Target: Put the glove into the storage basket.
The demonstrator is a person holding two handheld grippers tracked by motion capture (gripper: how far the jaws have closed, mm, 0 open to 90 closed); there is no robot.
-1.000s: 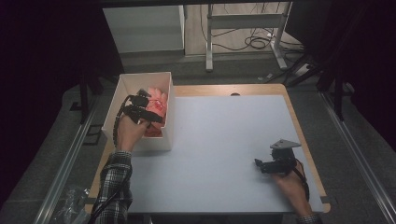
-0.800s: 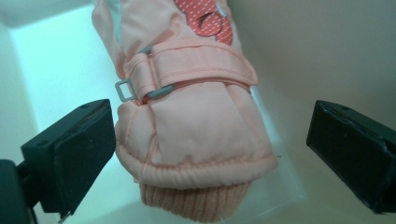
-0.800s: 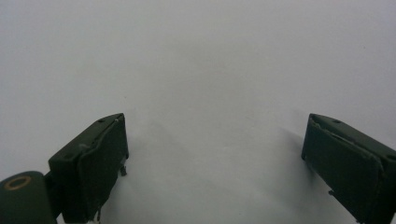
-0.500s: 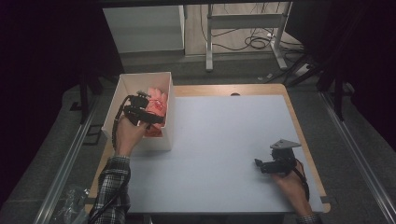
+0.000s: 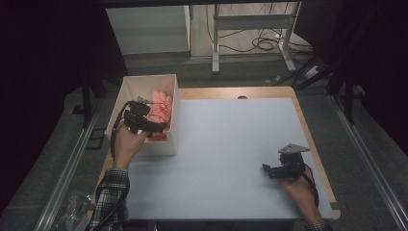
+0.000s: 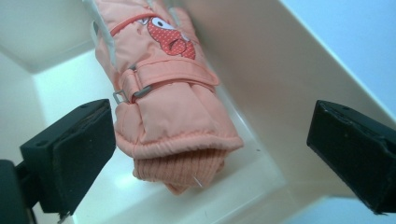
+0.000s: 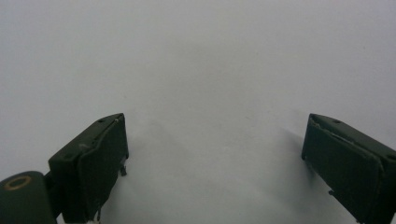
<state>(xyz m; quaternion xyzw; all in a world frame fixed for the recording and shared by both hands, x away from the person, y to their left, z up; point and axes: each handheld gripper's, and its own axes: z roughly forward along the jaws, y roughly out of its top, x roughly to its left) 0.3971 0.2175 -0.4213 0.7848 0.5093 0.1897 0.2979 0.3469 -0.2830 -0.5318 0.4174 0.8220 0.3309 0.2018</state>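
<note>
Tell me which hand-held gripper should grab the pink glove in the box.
Left. The left hand-held gripper hangs open inside the white box, jaws either side of the pink glove. The right hand-held gripper sits open across the table, far from it.

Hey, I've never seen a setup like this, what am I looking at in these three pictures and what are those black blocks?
A person sits at a table holding a hand-operated gripper in each hand. The high view looks down from above. The other two pictures come from cameras riding on the grippers, and the black blocks are each gripper's own jaws.

The left gripper reaches into a white box at the table's left edge. Its view shows a peach-pink padded glove with a knitted cuff lying in the box, between the open jaws but not gripped.

The right gripper rests low over the bare white tabletop, jaws open, holding nothing.
</note>
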